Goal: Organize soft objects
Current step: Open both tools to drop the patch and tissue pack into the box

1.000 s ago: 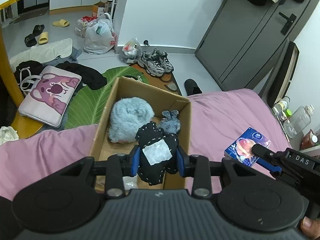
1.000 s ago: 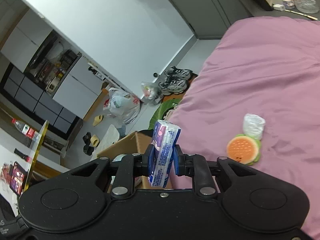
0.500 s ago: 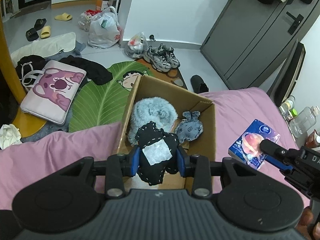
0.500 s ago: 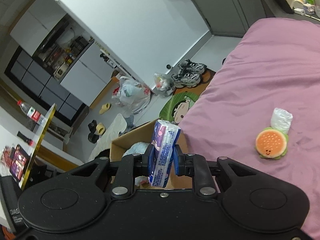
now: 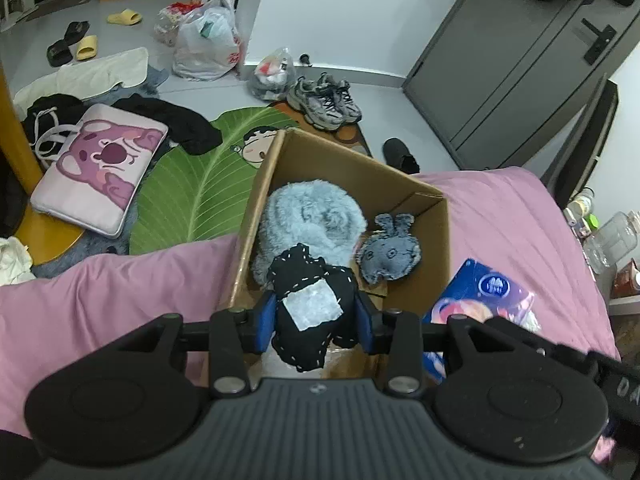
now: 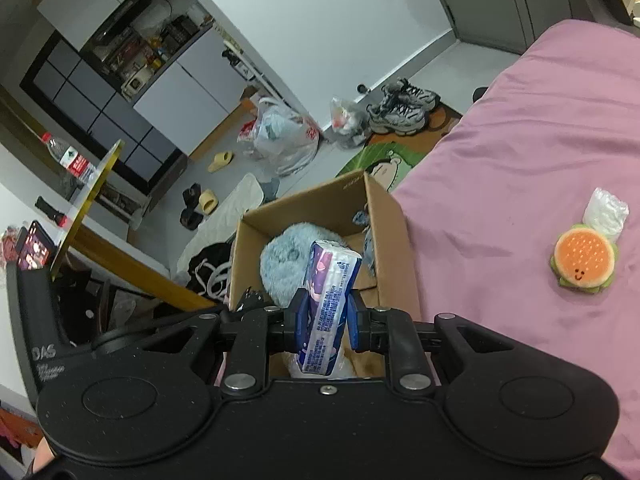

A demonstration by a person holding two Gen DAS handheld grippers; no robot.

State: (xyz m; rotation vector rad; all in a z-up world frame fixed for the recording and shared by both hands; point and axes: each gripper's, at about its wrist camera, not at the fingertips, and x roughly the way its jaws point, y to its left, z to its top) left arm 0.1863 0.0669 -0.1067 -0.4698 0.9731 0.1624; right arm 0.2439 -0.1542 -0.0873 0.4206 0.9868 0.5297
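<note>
1. Left tongs [image 5: 316, 322] clamped on black stitched plush toy [image 5: 312, 308], hanging over open brown cardboard box [image 5: 436, 240].
2. Right tongs [image 6: 323, 320] pinching blue tissue pack [image 6: 326, 308] mid-body, above same box.
3. Both light, squashy, likely non-slip; central grip fine.

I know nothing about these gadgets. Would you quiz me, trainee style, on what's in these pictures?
1. True or false: the left gripper is empty.
2. What does the right gripper hold? A) burger plush B) blue tissue pack C) shoe
3. Fill in: the fluffy blue plush lies in the cardboard ____.

Key:
1. False; it holds a black stitched plush.
2. B, the blue tissue pack.
3. box.
</note>
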